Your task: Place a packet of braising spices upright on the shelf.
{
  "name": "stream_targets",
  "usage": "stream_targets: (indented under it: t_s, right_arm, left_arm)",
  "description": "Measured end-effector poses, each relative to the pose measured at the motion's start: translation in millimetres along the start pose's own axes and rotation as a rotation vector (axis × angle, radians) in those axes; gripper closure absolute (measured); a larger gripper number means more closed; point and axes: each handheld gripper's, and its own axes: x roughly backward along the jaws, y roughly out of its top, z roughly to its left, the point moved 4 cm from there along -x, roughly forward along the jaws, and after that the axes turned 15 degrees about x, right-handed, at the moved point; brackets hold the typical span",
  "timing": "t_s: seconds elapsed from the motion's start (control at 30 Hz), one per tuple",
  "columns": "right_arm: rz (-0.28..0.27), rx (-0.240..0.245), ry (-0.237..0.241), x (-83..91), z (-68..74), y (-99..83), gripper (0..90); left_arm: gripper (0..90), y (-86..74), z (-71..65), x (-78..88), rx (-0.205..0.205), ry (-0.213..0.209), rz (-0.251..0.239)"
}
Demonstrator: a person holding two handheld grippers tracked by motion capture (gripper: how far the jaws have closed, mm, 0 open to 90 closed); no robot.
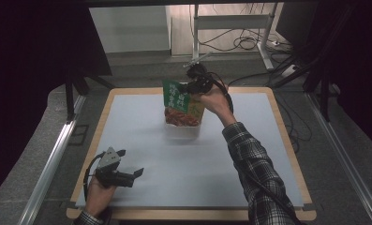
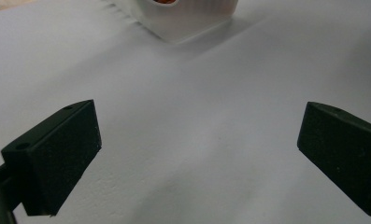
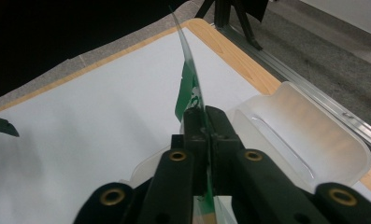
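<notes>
A green packet (image 1: 178,104) with a red-orange picture stands upright in a translucent plastic tub (image 1: 183,130) at the table's far middle. My right gripper (image 1: 186,87) is shut on the packet's top edge. In the right gripper view the jaws (image 3: 205,114) pinch the thin green packet (image 3: 189,79) edge-on, and the tub (image 3: 309,144) lies below and to the right. My left gripper (image 1: 131,162) rests near the table's front left corner, open with nothing between its jaws. In the left gripper view (image 2: 197,149) it faces the tub (image 2: 188,18) across bare white surface.
The white table top (image 1: 249,140) has a wooden rim. Metal rails run along both sides of the table on the floor. Cables and a stand's legs lie on the floor beyond the far edge.
</notes>
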Motion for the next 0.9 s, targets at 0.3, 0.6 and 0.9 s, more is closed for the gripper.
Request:
stream_targets:
  t_s: [0.3, 0.6, 0.9]
  right_arm:
    - [-0.024, 0.022, -0.037, 4.5, -0.4, -1.4, 67.7]
    - [-0.045, 0.059, -0.079, 11.2, -3.1, -0.6, 49.5]
    - [-0.075, 0.066, -0.111, 23.5, -5.4, 0.6, 31.4]
  left_arm:
    - [0.0, 0.0, -0.2, -0.1, 0.001, -0.002, 0.000]
    - [0.0, -0.1, -0.8, -0.4, 0.001, -0.008, 0.006]
    - [0.0, -0.2, -0.9, -0.7, 0.001, -0.007, 0.006]
